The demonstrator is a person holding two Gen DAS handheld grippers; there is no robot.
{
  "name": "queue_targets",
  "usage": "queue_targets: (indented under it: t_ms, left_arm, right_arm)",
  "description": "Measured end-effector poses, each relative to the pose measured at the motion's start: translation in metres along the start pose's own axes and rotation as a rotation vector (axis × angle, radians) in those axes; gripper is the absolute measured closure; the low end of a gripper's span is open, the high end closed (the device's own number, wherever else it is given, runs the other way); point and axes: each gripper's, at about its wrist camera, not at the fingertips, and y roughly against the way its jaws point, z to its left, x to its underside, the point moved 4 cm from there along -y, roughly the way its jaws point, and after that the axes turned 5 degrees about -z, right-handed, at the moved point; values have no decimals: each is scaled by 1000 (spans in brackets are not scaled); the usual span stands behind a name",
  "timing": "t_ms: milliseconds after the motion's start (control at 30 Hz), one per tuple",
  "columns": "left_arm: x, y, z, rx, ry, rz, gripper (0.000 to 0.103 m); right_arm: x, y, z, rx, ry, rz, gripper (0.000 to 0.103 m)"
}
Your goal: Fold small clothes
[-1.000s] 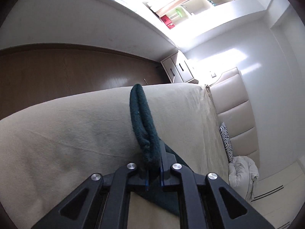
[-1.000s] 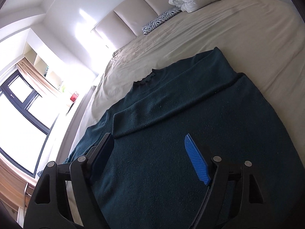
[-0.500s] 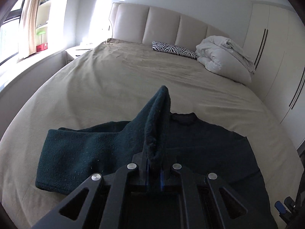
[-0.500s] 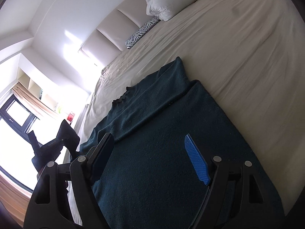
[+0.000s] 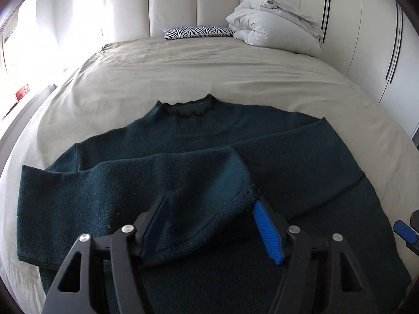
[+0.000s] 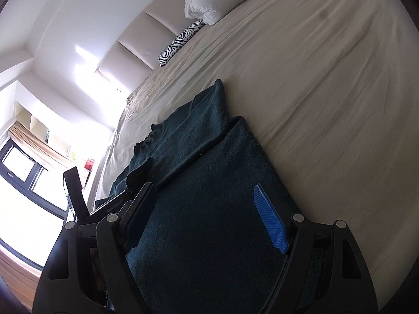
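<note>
- The dark green knitted sweater (image 5: 199,136) lies flat on the beige bed sheet (image 5: 183,70), collar toward 12 o'clock.
- Left gripper (image 5: 212,225): jaws spread wide, released — the folded left sleeve's cuff (image 5: 235,198) lies between them; contact with the pads seems likely but is hard to tell.
- Right gripper (image 6: 207,217): jaws apart, empty, hovering over the sweater's body at 6 o'clock.

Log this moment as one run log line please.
stage: sleeves folded in | left gripper: open, over sleeve cuff | right gripper: open, above sweater | surface: bed
</note>
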Motion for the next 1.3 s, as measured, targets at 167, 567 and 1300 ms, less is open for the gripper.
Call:
queue_targets:
  t_ms: [167, 567, 1300]
  left_arm:
    - [11, 39, 33, 26, 49, -54, 26]
    - [33, 75, 230, -137, 426, -128, 28]
    - [29, 26, 304, -85, 573, -25, 38]
  right_arm:
    - [-11, -42, 39, -41, 88, 69, 27]
    - [-10, -203, 142, -69, 202, 398, 40]
    - [-40, -207, 139, 17, 326, 381, 96]
